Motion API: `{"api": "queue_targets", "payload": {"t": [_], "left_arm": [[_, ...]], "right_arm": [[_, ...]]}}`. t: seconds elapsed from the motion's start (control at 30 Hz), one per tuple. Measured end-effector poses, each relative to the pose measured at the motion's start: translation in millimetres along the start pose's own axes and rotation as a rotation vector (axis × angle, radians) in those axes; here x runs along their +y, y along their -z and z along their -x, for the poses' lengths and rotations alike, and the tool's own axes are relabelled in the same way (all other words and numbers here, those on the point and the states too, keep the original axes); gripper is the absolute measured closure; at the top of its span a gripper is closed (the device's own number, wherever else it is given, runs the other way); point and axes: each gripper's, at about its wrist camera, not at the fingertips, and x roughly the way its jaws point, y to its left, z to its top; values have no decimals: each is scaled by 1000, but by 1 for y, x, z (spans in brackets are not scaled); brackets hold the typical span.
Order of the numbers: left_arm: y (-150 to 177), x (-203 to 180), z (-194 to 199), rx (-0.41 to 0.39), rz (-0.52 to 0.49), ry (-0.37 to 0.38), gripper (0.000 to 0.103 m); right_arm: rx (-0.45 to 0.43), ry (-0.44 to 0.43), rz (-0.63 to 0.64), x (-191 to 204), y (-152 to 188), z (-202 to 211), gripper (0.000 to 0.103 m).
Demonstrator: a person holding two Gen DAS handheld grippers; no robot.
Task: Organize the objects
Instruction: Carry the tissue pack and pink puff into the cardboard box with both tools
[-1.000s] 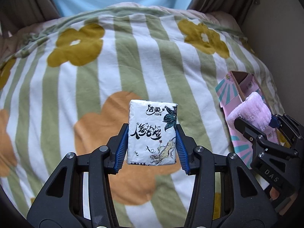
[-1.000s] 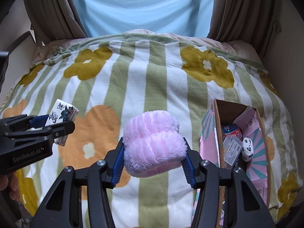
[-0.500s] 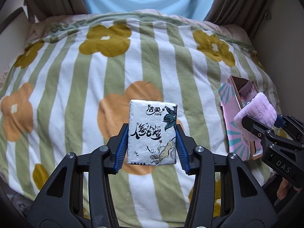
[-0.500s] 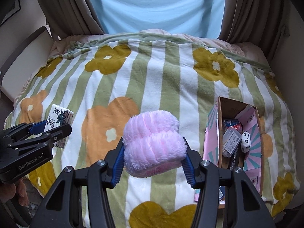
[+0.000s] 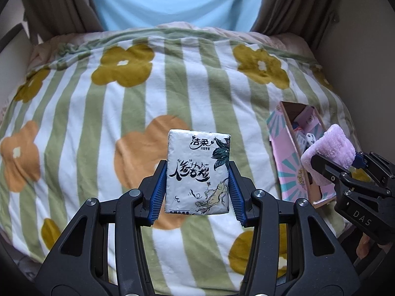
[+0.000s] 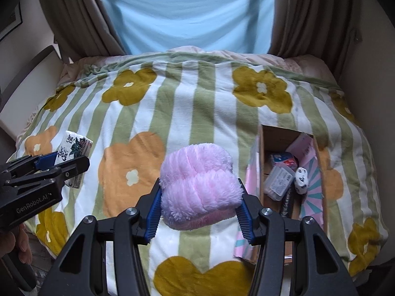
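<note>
My left gripper (image 5: 196, 192) is shut on a white tissue pack (image 5: 198, 171) with black lettering, held upright above the flowered blanket. It also shows in the right wrist view (image 6: 71, 150) at the left. My right gripper (image 6: 198, 208) is shut on a fluffy pink cloth roll (image 6: 198, 185), held above the blanket just left of an open pink cardboard box (image 6: 318, 157). The roll also shows in the left wrist view (image 5: 330, 148), in front of the box (image 5: 284, 148). The box holds several small items, among them a white spotted object (image 6: 301, 180).
A green-striped blanket with yellow and orange flowers (image 6: 187, 113) covers the bed. Brown curtains (image 6: 74, 17) and a blue sheet (image 6: 185, 17) hang behind it. A wall (image 5: 365, 61) runs along the right. The bed's near edge drops off below both grippers.
Both grippers have pulled back and up from the bed, so more of the blanket and its near edge shows. Each keeps its hold.
</note>
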Motion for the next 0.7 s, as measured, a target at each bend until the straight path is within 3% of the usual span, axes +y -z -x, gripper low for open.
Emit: {"api": "queue_targets", "payload": {"t": [0.33,0.7], "left_arm": [[-25,-90,-27,25,-153,127,60],[-48,-210,-91,89,-368,256,60]], "right_arm": [[42,122,-130,-78,27,7,54],[122,212,-275,-159,55,-19,54]]}}
